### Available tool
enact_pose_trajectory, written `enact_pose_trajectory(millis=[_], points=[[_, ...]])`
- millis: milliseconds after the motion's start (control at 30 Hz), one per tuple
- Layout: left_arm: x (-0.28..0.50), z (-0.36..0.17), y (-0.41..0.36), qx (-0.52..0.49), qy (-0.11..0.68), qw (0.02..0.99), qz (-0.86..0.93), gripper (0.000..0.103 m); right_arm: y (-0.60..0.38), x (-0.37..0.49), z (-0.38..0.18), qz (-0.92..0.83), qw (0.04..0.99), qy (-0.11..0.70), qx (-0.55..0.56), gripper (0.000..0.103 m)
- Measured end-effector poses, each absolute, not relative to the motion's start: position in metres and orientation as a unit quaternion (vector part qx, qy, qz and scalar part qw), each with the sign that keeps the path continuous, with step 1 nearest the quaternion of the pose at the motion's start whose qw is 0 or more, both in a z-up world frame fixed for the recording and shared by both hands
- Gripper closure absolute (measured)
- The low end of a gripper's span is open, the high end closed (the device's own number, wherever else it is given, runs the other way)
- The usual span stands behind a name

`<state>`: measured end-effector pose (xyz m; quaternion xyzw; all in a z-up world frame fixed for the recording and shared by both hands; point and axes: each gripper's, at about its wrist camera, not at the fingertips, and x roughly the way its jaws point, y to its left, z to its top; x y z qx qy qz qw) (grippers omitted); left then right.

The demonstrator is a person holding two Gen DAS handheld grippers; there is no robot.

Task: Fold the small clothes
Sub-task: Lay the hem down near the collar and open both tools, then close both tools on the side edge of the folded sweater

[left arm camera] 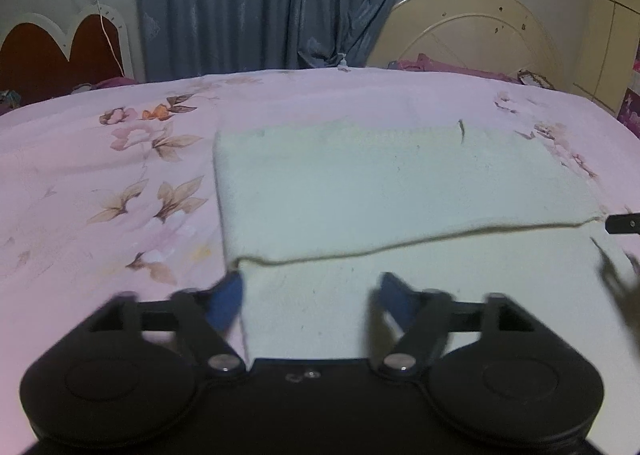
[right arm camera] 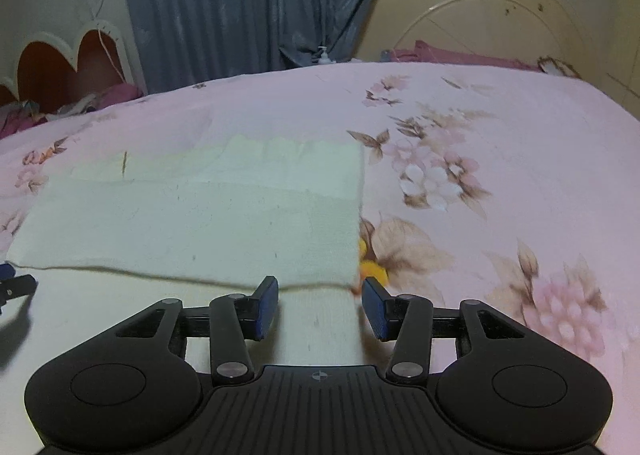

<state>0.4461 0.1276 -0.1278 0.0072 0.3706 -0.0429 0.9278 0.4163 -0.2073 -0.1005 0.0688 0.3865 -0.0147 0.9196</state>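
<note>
Two grippers, both w/ jaws spread wide and nothing between the blue pads. The left gripper (left arm camera: 310, 301) sits low over the near left corner of the white cloth (left arm camera: 400, 191); its left pad (left arm camera: 230, 305) is right at the cloth's left edge, the other pad over the fabric. It's blurred in the left wrist view, so can't tell if the pads touch the cloth.

The right gripper (right arm camera: 320, 305) is at the near right corner, one pad (right arm camera: 266, 305) over the cloth, the other (right arm camera: 376, 309) just past the right edge, above the pink floral bedsheet (right arm camera: 500, 159).

Cloth lies flat on the bed, folded once: an upper layer w/ its free edge running left-right just ahead of both grippers, a lower layer showing nearer the cameras.

Behind the bed: blue curtain (left arm camera: 248, 3), a cream round headboard (left arm camera: 476, 31) to the right, a red heart-shaped board (left arm camera: 60, 51) to the left.
</note>
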Motion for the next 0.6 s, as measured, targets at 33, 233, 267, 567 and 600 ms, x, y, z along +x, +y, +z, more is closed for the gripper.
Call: enact_pose_trajectory(millis=[33, 233, 267, 567, 600], points=[[0.442, -0.127, 0.129, 0.009, 0.37, 0.928, -0.043, 0.024, -0.209, 0.409, -0.1, -0.016, 0.919, 0.387, 0.074, 0.056], [0.41, -0.12, 0.144, 0.006, 0.372, 0.927, -0.035, 0.028, -0.216, 0.374, -0.092, -0.013, 0.915, 0.393, 0.088, 0.056], [0.403, -0.119, 0.146, 0.007, 0.374, 0.927, -0.035, 0.03, -0.218, 0.368, -0.092, -0.01, 0.914, 0.394, 0.093, 0.056], [0.313, -0.118, 0.16, -0.021, 0.381, 0.924, -0.009, 0.043, -0.229, 0.301, -0.093, 0.04, 0.903, 0.407, 0.132, 0.056], [0.303, -0.118, 0.16, -0.025, 0.383, 0.923, -0.009, 0.046, -0.231, 0.289, -0.094, 0.045, 0.902, 0.409, 0.134, 0.056]])
